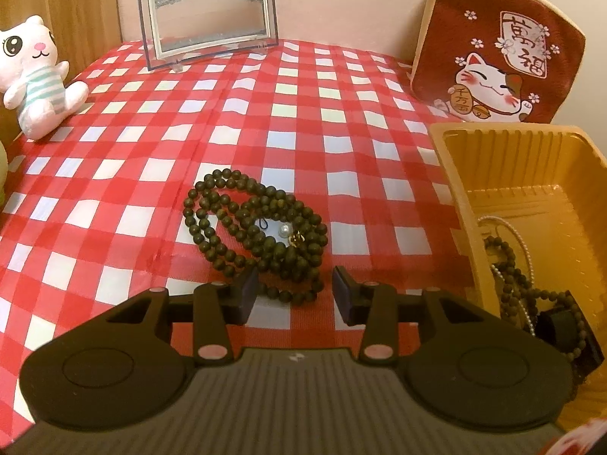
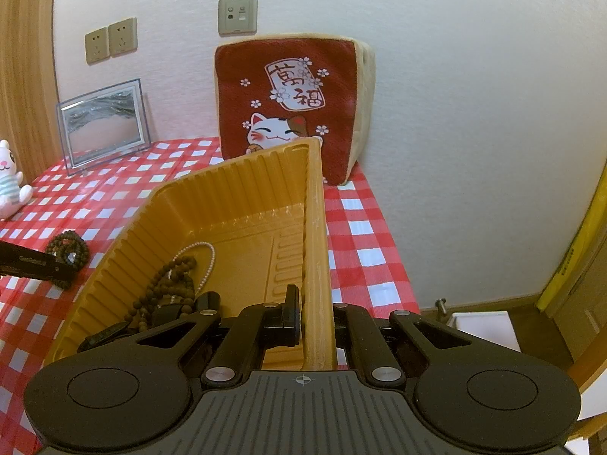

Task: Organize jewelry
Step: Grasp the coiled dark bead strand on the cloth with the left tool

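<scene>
Two grippers work over a table covered in a red-and-white checked cloth point(image 1: 114, 174). On the left, the left gripper point(image 1: 296, 294) hangs low with its fingers spread apart, and a heaped strand of dark wooden beads point(image 1: 254, 231) lies on the cloth right in front of them — the nearest loops of the strand reach into the gap between the two pads, though neither pad visibly presses on a bead. A single pearl-like bead point(image 1: 283, 230) and a small gold charm sit among the dark loops. Just to the right of this heap stands a yellow plastic tray point(image 1: 455, 174) with ribbed walls. From the right wrist view, the right gripper point(image 2: 315, 318) is clamped on the tray's right-hand wall point(image 2: 316, 227), one finger inside and one outside. Inside the tray, near its close corner, lie a brown bead necklace point(image 2: 167, 280) and a thin pearl strand point(image 2: 206, 261) tangled together, along with a dark object I cannot make out. At the back of the table a red lucky-cat cushion point(image 1: 497, 49) leans against the wall, a clear-framed picture point(image 1: 208, 7) stands upright, and a white plush cat point(image 1: 34, 76) sits at the far left edge.
</scene>
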Available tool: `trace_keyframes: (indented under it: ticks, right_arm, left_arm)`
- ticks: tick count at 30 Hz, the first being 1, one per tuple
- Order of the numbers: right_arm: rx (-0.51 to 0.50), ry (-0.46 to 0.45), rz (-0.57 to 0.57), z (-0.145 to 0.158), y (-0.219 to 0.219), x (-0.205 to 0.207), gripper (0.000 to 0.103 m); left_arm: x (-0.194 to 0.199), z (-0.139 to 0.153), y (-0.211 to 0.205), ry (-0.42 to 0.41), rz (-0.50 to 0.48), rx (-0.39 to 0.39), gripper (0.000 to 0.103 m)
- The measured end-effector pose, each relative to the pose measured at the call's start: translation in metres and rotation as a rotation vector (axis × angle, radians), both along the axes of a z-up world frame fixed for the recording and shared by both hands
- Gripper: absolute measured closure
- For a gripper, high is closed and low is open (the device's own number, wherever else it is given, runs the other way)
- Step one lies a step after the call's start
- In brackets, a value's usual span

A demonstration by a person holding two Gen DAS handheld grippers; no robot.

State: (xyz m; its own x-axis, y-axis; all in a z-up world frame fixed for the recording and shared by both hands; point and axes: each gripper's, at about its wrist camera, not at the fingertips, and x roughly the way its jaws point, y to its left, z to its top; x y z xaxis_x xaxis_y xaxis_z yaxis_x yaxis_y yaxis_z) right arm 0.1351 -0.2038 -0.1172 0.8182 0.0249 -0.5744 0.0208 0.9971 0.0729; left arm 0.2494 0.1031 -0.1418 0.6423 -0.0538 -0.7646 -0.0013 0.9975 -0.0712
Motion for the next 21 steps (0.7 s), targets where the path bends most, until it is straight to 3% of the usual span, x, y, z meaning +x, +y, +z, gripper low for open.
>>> trace_keyframes:
  ticks: [9, 15, 17, 21]
  right_arm:
    - [0.002, 0.003, -0.001, 0.0, 0.0, 0.0, 0.098]
    - [0.001, 0.005, -0.002, 0.0, 0.0, 0.0, 0.098]
    - [0.001, 0.007, -0.004, -0.002, 0.0, 0.001, 0.098]
    - [-0.001, 0.007, -0.002, -0.003, 0.0, 0.002, 0.098]
  left_arm:
    - [0.007, -0.007, -0.002, -0.019, -0.011, 0.022, 0.065]
    - [0.003, -0.012, 0.007, -0.004, -0.012, 0.009, 0.085]
    - [0.001, -0.01, 0.011, -0.007, -0.015, -0.001, 0.097]
    - [-0.004, -0.004, 0.019, -0.015, -0.023, -0.026, 0.097]
